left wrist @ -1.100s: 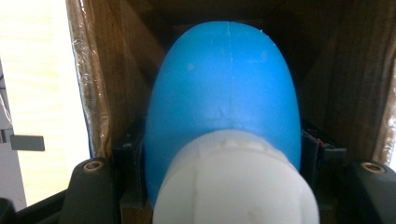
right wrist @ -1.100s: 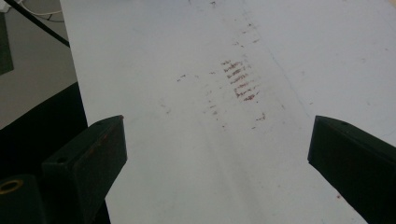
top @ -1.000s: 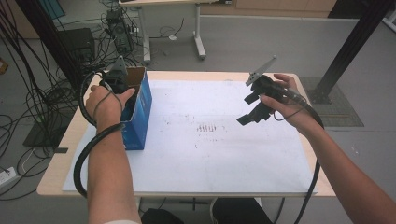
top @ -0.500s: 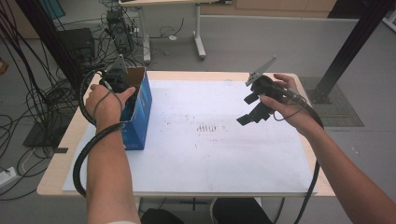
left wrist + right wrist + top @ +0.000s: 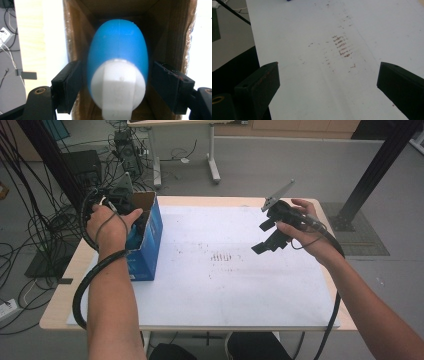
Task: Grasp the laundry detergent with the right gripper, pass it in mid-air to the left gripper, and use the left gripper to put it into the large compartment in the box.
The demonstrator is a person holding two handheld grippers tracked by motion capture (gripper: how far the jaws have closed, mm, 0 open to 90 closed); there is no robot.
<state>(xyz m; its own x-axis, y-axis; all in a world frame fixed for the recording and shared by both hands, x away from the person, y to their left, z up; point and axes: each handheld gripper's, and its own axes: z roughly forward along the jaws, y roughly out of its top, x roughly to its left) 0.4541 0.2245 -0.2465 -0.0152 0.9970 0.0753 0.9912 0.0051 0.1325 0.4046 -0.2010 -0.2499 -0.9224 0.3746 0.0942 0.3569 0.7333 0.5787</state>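
Inside the box (image 5: 150, 237), the left gripper (image 5: 116, 82) has just been opening, its 2 jaws clear of the bottle (image 5: 118, 57) between them. The right gripper (image 5: 270, 237) hangs open above the table (image 5: 225, 290).

Box (image 5: 149, 240) stands on table's (image 5: 60, 305) left edge, open top up. Bottle (image 5: 118, 60) sits inside box, btwn left gripper's (image 5: 117, 82) pads, small gap each side. Right gripper (image 5: 270, 237) hangs over table's right half, well apart from box. Marks (image 5: 225, 256) lie mid-table, btwn the two.
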